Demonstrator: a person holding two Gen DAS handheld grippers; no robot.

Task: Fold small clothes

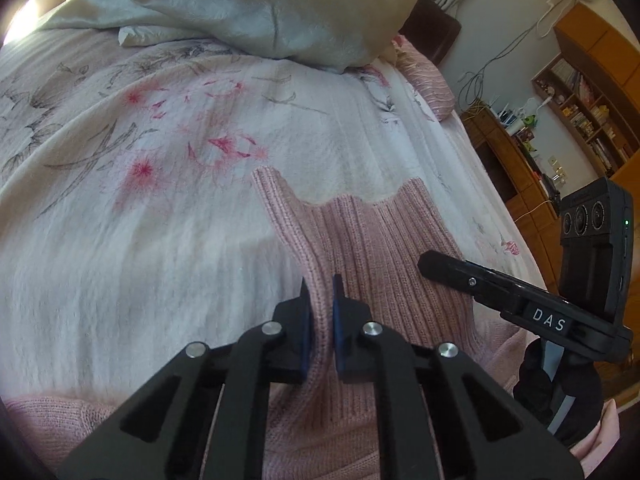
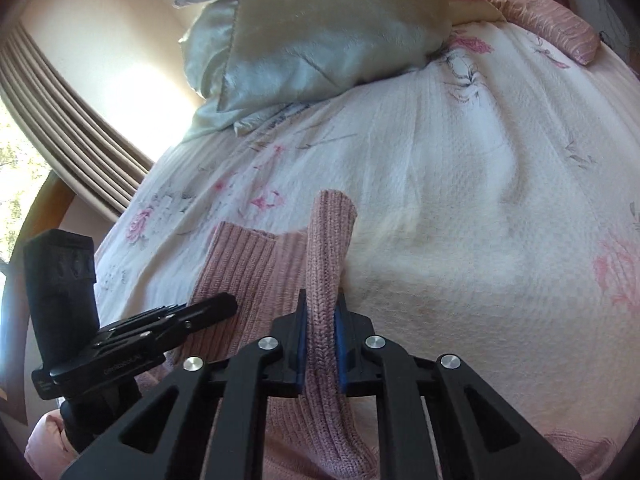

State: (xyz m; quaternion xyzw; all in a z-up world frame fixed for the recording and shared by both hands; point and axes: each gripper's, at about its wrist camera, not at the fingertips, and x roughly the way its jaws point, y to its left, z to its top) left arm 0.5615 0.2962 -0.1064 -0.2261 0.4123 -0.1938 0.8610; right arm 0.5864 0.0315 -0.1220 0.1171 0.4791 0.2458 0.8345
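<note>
A pink ribbed knit sweater (image 1: 360, 248) lies spread on a bed under a white textured bedspread printed with pink and grey flowers (image 1: 140, 200). The left hand-held gripper (image 1: 321, 300) pinches a raised fold of the sweater between its blue-padded black fingers (image 1: 338, 312), the knit rising in a ridge ahead of the pads toward a ribbed end that points up the bed. In the right wrist view, the right hand-held gripper (image 2: 323, 312) likewise clamps a long ribbed strip of the same sweater (image 2: 248, 272), which stands up between its pads and ends in a rounded cuff. Each gripper appears in the other's view, just beside it over the knit. A pale silvery satin pillow (image 1: 260, 8) rests at the head of the bed, and wooden shelving (image 1: 592, 112) stands along the far wall.
</note>
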